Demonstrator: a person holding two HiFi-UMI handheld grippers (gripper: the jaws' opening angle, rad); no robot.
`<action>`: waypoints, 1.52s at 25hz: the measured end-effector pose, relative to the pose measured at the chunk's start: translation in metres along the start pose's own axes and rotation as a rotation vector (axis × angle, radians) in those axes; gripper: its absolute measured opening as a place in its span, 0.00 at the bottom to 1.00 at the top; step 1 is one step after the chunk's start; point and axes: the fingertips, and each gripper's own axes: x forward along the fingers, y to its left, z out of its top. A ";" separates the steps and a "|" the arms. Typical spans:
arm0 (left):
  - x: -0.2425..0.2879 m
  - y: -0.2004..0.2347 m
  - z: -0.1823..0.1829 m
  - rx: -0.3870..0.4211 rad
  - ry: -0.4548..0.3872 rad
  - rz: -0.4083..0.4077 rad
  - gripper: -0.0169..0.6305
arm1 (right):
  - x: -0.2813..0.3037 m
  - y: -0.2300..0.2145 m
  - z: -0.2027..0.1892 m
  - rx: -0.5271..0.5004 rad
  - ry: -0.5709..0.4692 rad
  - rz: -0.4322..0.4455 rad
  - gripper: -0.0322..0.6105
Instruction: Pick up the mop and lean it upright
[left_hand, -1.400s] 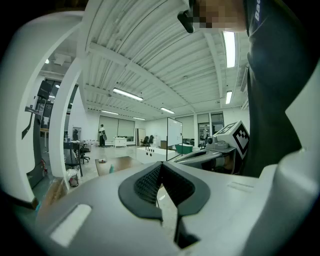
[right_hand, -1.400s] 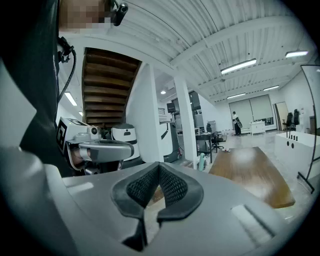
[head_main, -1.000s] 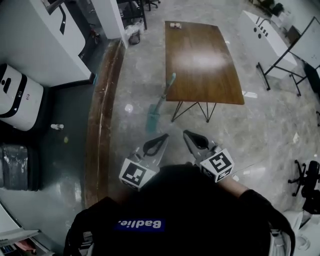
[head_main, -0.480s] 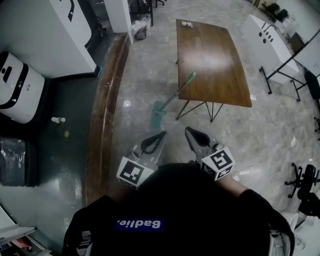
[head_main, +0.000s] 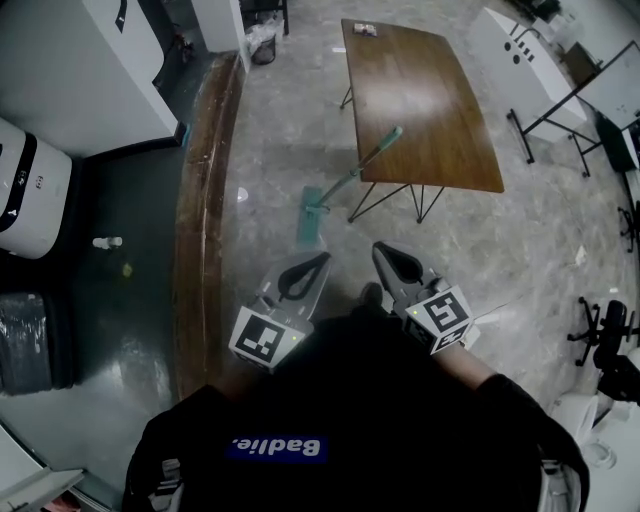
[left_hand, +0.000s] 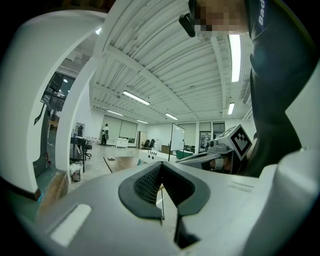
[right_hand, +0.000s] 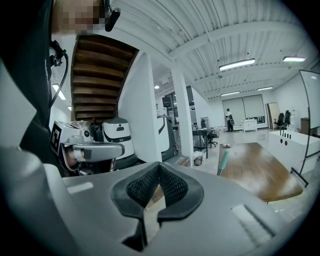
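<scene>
Head view: my left gripper (head_main: 316, 264) and right gripper (head_main: 384, 252) sit pressed together, empty; the mop (head_main: 356, 172) by the table (head_main: 440, 110) looks light and stiff, so I'd pinch mid-handle.

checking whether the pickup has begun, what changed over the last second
Only the person shifted, carrying the left gripper and right gripper along slightly, both shut and empty. Nothing was taken hold of or let go. The mop stays untouched, head on the floor, handle against the table.

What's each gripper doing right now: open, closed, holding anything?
Left gripper: closed, holding nothing.
Right gripper: closed, holding nothing.
</scene>
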 end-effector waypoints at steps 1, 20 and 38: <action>0.002 0.001 -0.001 -0.002 0.003 -0.004 0.05 | 0.001 -0.002 0.000 0.003 0.001 -0.004 0.06; 0.117 0.064 0.011 0.037 0.095 0.128 0.05 | 0.078 -0.149 -0.001 0.092 0.020 0.059 0.11; 0.191 0.098 0.004 0.029 0.197 0.350 0.05 | 0.147 -0.269 -0.083 0.096 0.256 0.160 0.30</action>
